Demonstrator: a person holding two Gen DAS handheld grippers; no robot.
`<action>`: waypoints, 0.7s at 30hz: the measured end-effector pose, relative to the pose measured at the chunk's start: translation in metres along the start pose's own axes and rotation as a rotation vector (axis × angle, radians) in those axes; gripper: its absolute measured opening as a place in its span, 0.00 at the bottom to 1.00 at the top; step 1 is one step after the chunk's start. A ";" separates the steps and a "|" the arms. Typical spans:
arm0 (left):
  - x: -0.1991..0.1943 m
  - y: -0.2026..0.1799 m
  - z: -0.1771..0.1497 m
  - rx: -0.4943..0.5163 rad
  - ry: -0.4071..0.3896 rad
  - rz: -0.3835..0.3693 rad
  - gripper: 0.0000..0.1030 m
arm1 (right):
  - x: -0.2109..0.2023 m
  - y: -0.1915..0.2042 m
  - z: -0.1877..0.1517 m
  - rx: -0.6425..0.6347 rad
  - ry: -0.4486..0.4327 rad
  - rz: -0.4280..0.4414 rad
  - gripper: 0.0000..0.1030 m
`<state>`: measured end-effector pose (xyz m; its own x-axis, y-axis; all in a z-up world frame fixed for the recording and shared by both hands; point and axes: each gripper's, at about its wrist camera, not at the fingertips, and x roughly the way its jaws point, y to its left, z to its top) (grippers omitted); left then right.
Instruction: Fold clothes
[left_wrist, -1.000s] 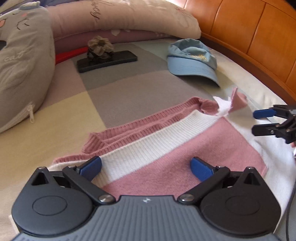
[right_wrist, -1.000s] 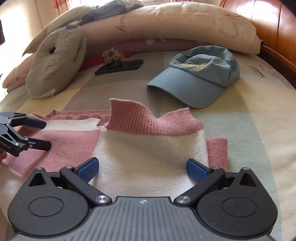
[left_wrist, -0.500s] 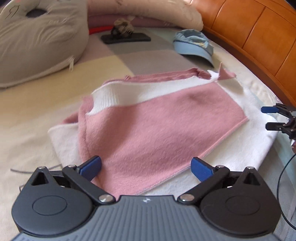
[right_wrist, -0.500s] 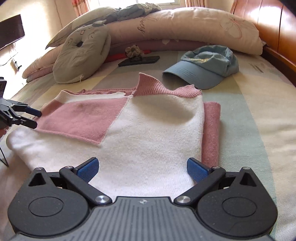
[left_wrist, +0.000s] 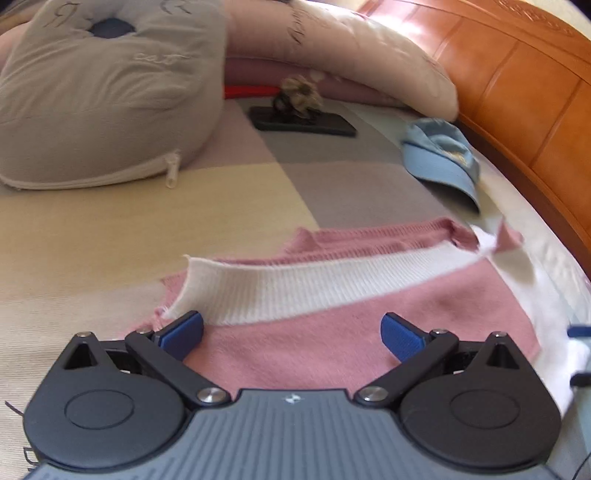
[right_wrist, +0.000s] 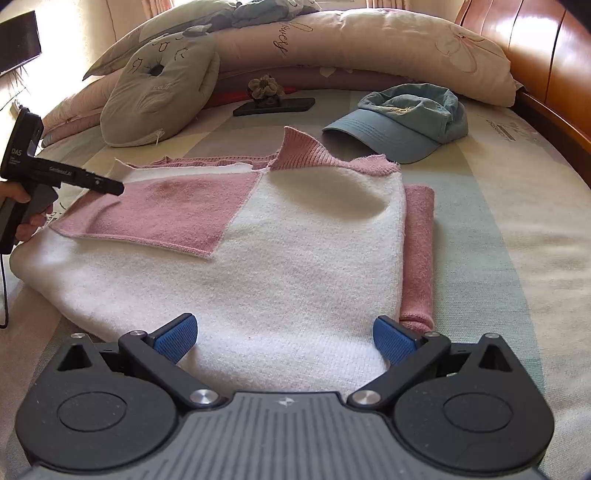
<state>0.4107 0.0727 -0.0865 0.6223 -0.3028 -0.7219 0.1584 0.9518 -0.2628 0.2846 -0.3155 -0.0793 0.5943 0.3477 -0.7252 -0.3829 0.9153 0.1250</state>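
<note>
A pink and white knit sweater (right_wrist: 280, 251) lies folded flat on the bed, its pink ribbed collar sticking up at the far edge. In the left wrist view the same sweater (left_wrist: 332, 332) shows its white ribbed hem and a pink panel. My left gripper (left_wrist: 291, 332) hovers open over the pink panel with nothing between its fingers. The right gripper (right_wrist: 282, 338) stands open at the near white edge, holding nothing. The left gripper (right_wrist: 110, 186), seen from the side in the right wrist view, is held by a hand at the sweater's left side.
A blue cap (right_wrist: 402, 118) lies beyond the sweater to the right. A dark phone (right_wrist: 275, 105) with a scrunchie sits further back. A grey cushion (right_wrist: 159, 88) and long pillows (right_wrist: 369, 44) line the back. The wooden headboard (left_wrist: 517, 92) runs along the right.
My left gripper has moved forward over the sweater toward its ribbed hem. The right gripper has drawn back slightly toward the near edge. Both stay open.
</note>
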 end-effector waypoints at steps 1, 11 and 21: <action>-0.004 0.000 0.002 -0.015 -0.012 -0.011 0.99 | 0.000 0.001 0.000 -0.007 0.002 -0.002 1.00; -0.002 -0.031 -0.021 0.166 0.068 -0.052 0.99 | -0.006 -0.007 0.036 0.029 -0.106 0.014 1.00; -0.003 -0.034 -0.030 0.206 0.047 -0.034 0.99 | 0.085 -0.017 0.110 0.084 -0.092 0.095 0.93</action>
<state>0.3804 0.0398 -0.0951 0.5782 -0.3321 -0.7452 0.3353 0.9294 -0.1541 0.4194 -0.2789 -0.0683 0.6222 0.4467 -0.6429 -0.3818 0.8901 0.2490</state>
